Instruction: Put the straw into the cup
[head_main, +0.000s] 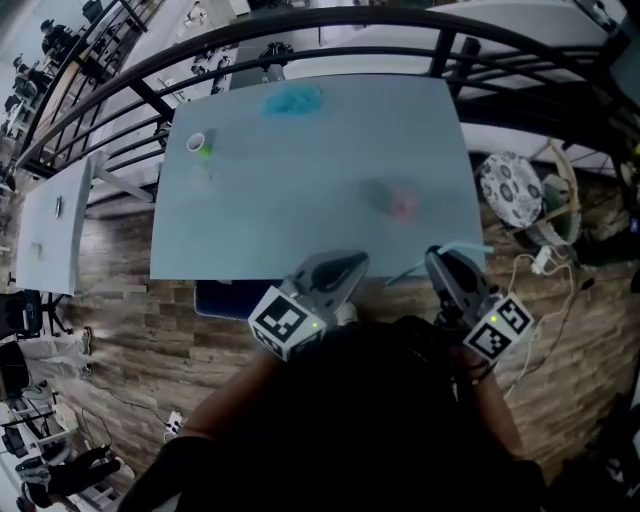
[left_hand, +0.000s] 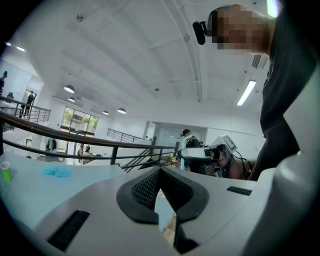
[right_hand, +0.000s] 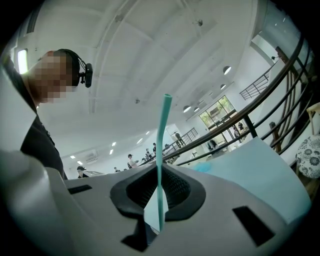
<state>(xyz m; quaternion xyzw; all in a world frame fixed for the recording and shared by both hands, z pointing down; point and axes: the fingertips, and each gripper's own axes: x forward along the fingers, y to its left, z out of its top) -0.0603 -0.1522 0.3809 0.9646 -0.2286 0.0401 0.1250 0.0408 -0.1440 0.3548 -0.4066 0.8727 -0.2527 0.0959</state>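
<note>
Beside the table (head_main: 300, 200), right gripper (right_hand: 159, 172) points level clamping the straw (right_hand: 163, 125); left gripper (left_hand: 160, 171) closed, empty.

The cup (head_main: 197, 142) stood at the table's (head_main: 300, 200) far left, a cloth (head_main: 293, 98) on its far edge. Over the near edge, the left gripper (head_main: 345, 262) sat beside the right gripper (head_main: 440, 258), the straw (right_hand: 162, 150) between the latter's jaws.
</note>
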